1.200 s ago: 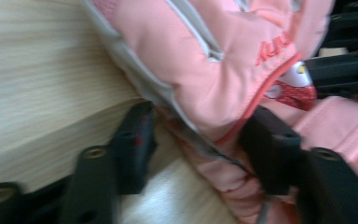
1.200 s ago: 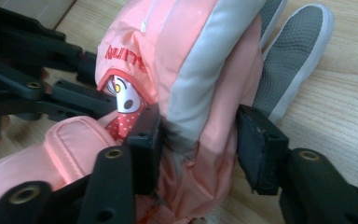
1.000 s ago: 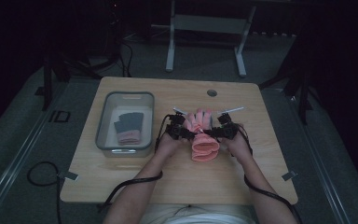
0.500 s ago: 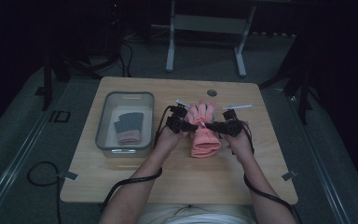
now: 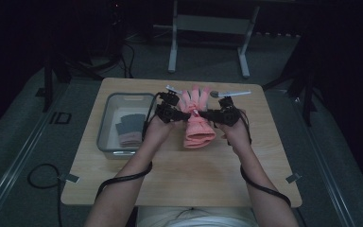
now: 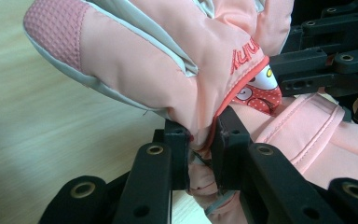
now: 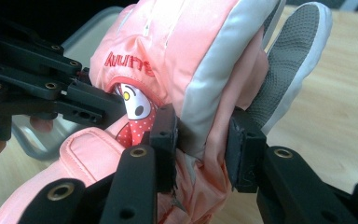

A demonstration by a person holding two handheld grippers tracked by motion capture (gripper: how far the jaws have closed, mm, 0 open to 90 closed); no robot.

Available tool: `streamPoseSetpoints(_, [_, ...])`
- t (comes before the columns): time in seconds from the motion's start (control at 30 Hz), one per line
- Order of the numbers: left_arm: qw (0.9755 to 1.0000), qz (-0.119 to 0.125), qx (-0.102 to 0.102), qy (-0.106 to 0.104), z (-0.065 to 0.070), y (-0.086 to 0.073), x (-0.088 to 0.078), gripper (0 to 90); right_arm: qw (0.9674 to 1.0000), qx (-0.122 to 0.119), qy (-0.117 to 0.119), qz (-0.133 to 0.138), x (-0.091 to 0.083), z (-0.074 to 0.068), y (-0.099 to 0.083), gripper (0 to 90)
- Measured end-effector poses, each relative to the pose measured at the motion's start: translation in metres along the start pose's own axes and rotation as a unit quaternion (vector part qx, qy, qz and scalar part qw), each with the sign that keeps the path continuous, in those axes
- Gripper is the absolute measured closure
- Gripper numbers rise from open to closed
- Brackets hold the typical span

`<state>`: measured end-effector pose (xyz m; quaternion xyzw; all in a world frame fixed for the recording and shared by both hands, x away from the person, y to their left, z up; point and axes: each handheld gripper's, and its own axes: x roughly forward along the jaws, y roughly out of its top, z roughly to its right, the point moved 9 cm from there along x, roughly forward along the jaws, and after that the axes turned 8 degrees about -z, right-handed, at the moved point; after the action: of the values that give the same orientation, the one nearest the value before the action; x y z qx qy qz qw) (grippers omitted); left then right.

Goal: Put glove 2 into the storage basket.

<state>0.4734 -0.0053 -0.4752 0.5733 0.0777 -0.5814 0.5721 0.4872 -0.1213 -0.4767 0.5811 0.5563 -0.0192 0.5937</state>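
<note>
Glove (image 5: 197,120) hangs above the table (image 5: 123,179), just right of the bin (image 5: 105,127), pinched from both sides. I see my left gripper (image 6: 199,140) nearly closed, clamped on a thin fold at its edge. My right gripper (image 7: 204,135) stands wider, pads pressing a thicker bunch of fabric.

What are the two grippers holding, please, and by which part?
Both hold the pink glove: left gripper and right gripper each pinch bunched fabric at its opposite edges.

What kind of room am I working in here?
Probably a dim lab or recording studio: a lone light wooden table on grey carpet, a metal stand frame behind it, and a clear plastic bin of dark folded cloths.
</note>
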Motion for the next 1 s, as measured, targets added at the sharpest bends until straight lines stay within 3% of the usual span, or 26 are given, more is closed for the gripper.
streamPoseSetpoints(0.23, [0.9996, 0.009, -0.01, 0.025, -0.017, -0.001, -0.036, 77.8, 0.9997, -0.025, 0.009, 0.003, 0.007, -0.028, 0.028, 67.5])
streamPoseSetpoints(0.6, [0.9982, 0.018, -0.023, 0.052, -0.049, -0.01, -0.077, 77.7, 0.9982, -0.055, 0.025, 0.001, 0.031, -0.067, 0.058, 67.5])
streamPoseSetpoints(1.0, [0.9949, 0.013, -0.051, 0.086, -0.089, -0.037, -0.12, 77.8, 0.9951, -0.081, 0.056, -0.006, 0.07, -0.116, 0.08, 67.6])
